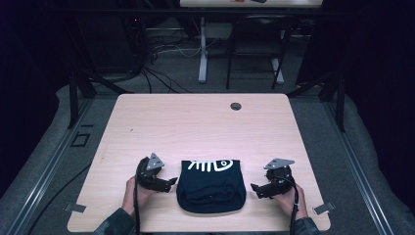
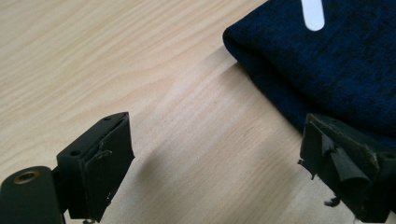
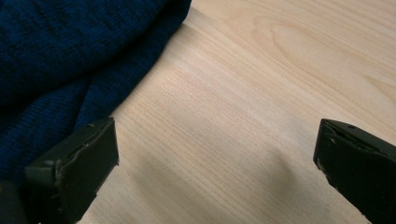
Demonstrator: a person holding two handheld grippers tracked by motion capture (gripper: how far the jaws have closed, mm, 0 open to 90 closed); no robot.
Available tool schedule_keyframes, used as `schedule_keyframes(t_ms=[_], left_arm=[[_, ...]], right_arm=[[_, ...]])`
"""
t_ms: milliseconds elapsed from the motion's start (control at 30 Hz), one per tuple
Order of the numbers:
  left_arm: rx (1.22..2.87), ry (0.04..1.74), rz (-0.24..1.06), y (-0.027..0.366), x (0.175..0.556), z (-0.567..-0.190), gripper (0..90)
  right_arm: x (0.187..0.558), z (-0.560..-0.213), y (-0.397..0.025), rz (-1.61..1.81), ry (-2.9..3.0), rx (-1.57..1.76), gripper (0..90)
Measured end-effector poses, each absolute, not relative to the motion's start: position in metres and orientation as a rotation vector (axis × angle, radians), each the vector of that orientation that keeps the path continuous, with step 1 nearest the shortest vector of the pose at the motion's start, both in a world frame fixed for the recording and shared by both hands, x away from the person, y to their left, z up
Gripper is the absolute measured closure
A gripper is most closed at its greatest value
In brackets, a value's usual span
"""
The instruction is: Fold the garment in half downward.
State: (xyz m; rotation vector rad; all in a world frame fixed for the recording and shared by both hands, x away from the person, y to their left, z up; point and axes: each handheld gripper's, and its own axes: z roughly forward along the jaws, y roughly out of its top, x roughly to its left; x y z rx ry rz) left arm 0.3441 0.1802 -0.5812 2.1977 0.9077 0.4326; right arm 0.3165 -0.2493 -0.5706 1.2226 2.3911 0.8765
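A: From the high view, what sits on the worktop (image 1: 205,122)?

B: A folded dark blue garment (image 1: 211,186) with a white fish-skeleton print lies near the front edge, in the middle. A small round hole (image 1: 236,105) is in the worktop far back, well apart from it. Beyond the worktop stand a chair (image 1: 254,44) and loose cables (image 1: 161,49) on the floor. Nothing lies between the garment and either tool.

A: And the tools?

B: The left hand-held gripper (image 1: 170,183) is just left of the garment, its tips pointing at the cloth. The right hand-held gripper (image 1: 255,189) is just right of it, pointing inward too. Each is held by a hand (image 1: 134,193) coming in from the near edge.

A: The left gripper view?

B: The jaws stand wide apart with bare wood between them. The garment's folded corner (image 2: 327,70) is at the upper right; the right-side jaw overlaps its edge, though I cannot tell whether it touches.

A: The right gripper view?

B: Also wide open, clamped on nothing. The garment (image 3: 70,60) fills the upper left, reaching behind the left-side jaw; contact is unclear.
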Motion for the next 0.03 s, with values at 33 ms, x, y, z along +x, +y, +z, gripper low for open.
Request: schedule_keyframes(t_ms=[33], left_arm=[[2.198, 0.908, 0.433, 0.1802, 0.3441, -0.5812, 9.2]], right_arm=[[0.3171, -0.5709, -0.2502, 0.868, 2.4, 1.22, 0.0]])
